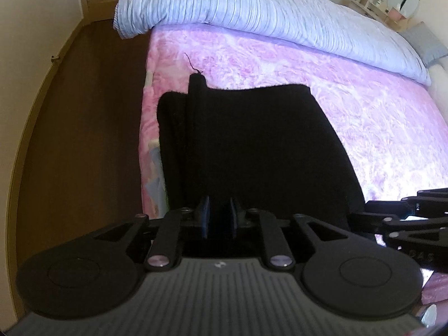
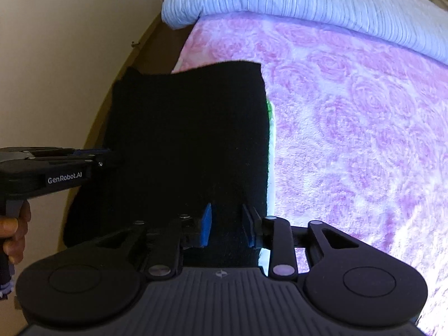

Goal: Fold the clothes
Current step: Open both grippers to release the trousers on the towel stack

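A black folded garment (image 1: 252,140) (image 2: 190,128) lies on the pink rose-patterned blanket (image 1: 364,112) (image 2: 350,112) near the bed's left edge, and a loose thread sticks out at its far end. My left gripper (image 1: 219,218) has its jaws narrow, with the garment's near edge filling the gap. In the right wrist view the left gripper (image 2: 110,155) meets the cloth's left side. My right gripper (image 2: 228,228) stands wider, with black cloth packed between its blue pads (image 2: 206,225). The left wrist view shows the right gripper (image 1: 361,212) at the garment's right corner.
A pale striped duvet (image 1: 238,5) (image 2: 308,0) is bunched along the far side of the bed. Dark wooden floor (image 1: 84,112) and a cream wall (image 2: 56,56) lie to the left. A hand (image 2: 14,232) grips the left tool's handle. A light printed fabric edge (image 2: 270,117) peeks from under the garment.
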Demonstrator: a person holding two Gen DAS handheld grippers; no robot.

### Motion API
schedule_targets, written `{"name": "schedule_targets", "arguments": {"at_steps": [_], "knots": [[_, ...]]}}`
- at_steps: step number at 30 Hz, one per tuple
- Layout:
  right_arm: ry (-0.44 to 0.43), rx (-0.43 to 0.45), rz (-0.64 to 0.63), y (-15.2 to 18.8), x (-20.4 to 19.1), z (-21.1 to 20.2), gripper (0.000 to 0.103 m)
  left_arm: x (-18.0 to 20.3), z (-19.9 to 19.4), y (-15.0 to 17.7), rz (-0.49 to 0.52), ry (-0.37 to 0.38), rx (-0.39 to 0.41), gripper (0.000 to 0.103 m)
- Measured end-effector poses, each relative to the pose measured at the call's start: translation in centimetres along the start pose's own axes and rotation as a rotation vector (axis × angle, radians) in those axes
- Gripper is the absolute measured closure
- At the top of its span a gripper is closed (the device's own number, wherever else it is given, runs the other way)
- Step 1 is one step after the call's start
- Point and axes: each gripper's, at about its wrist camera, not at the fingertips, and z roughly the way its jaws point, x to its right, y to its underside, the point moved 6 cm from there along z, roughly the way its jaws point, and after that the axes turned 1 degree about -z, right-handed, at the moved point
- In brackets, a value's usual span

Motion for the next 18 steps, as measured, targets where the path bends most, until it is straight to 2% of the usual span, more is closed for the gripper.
{"name": "schedule_targets", "arguments": {"at_steps": [3,4,5,9,10,11,15,16,18], "knots": [[0.007,0.007,0.005,-0.2,-0.1,-0.7,0.065,0.4,-2.0,-0.4,0.015,-0.013,0.015,0.084],[0.007,0.009,0.010,-0.2,-0.1,-1.0,0.065,0.7,-2.8,-0.4,0.019,-0.016,0.023,0.073],[0.006,0.012,0.017,-0.2,-0.1,-1.5,0.059,0.9,-3.7,-0.5,0.024,-0.020,0.031,0.064],[0.003,0.032,0.048,0.4,-0.3,-3.6,0.035,1.4,-6.9,-0.2,0.018,-0.060,0.042,0.057],[0.001,0.033,0.056,0.5,-0.4,-4.0,0.022,1.5,-7.6,0.0,0.014,-0.073,0.040,0.050],[-0.006,0.028,0.067,0.6,-0.5,-4.4,0.014,1.6,-8.3,0.1,0.010,-0.086,0.038,0.042],[-0.011,0.029,0.100,1.0,-1.1,-6.1,0.014,1.8,-11.0,1.0,-0.002,-0.155,0.028,0.029],[-0.007,0.031,0.105,1.1,-1.4,-6.7,0.014,1.8,-11.7,1.2,-0.007,-0.164,0.029,0.022],[-0.005,0.044,0.114,1.4,-1.9,-8.0,0.014,1.8,-13.1,1.8,-0.016,-0.179,0.036,0.018]]}}
